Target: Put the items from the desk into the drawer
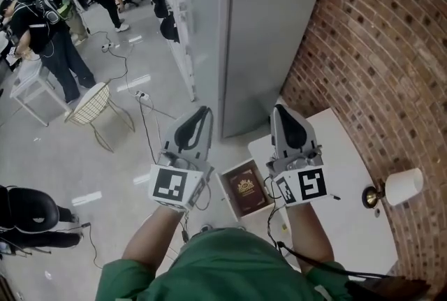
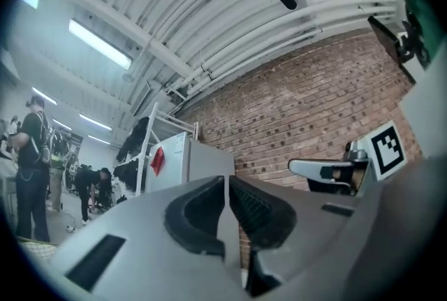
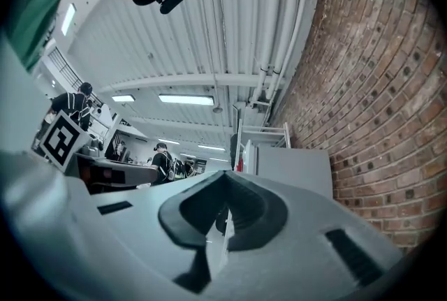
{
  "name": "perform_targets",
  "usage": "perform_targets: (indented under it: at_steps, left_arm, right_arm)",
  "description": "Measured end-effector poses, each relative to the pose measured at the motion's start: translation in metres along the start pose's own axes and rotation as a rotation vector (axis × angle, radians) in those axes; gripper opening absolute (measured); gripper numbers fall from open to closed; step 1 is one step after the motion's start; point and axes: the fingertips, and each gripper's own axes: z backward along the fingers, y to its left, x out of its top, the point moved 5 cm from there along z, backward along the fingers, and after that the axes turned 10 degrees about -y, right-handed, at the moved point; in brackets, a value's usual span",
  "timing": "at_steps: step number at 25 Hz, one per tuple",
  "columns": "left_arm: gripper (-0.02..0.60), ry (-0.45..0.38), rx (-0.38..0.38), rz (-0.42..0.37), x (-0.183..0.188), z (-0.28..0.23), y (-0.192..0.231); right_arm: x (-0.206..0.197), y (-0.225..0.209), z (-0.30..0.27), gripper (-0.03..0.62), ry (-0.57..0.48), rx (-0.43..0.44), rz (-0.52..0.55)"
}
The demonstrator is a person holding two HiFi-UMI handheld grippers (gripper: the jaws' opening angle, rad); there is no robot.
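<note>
Grey two-jaw left gripper [image 1: 202,112] and matching right gripper [image 1: 279,109] held raised side by side, aimed upward. Reads as an idle pose, not a reach. Jaws pressed together on both, nothing between.

Dark red book with gold emblem [image 1: 245,188] at 6 o'clock, below the gap between grippers, by left edge of white desk [image 1: 335,153]. Hard to tell whether on the desk or already stowed.

White-shaded brass lamp [image 1: 401,186] at 3 o'clock, well apart. Tall grey cabinet [image 1: 269,27] at 12 o'clock and red brick wall [image 1: 377,48] at 2 o'clock, likely limiting forward swing. Nothing over the book.

Maroon box [image 1: 244,188] with gold emblem, white desk [image 1: 343,168], red-brown brick wall [image 1: 380,48].
</note>
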Motion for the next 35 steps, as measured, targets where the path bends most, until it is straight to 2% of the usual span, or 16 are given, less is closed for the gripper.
perform_targets:
  at_steps: [4,7,12,17,35]
  left_arm:
    - [0.014,-0.021,-0.037,0.025,0.005,0.005,-0.003]
    - [0.014,0.008,-0.074,-0.006,-0.004,0.009,-0.009]
    - [0.014,0.03,-0.096,-0.051,-0.008,0.009,-0.015]
    - [0.014,0.027,-0.084,-0.018,-0.013,0.008,-0.013]
    - [0.014,0.043,-0.082,-0.019,-0.018,0.011,-0.011]
  right_arm:
    - [0.003,0.004,0.011,0.002,0.022,-0.003,0.074]
    - [-0.004,0.007,0.014,0.002,0.057,0.002,0.143]
    - [-0.004,0.008,0.016,0.002,0.069,0.006,0.121]
    - [-0.014,0.01,0.017,0.002,0.104,0.016,0.1]
    - [-0.024,0.023,0.016,0.002,0.103,0.052,0.032]
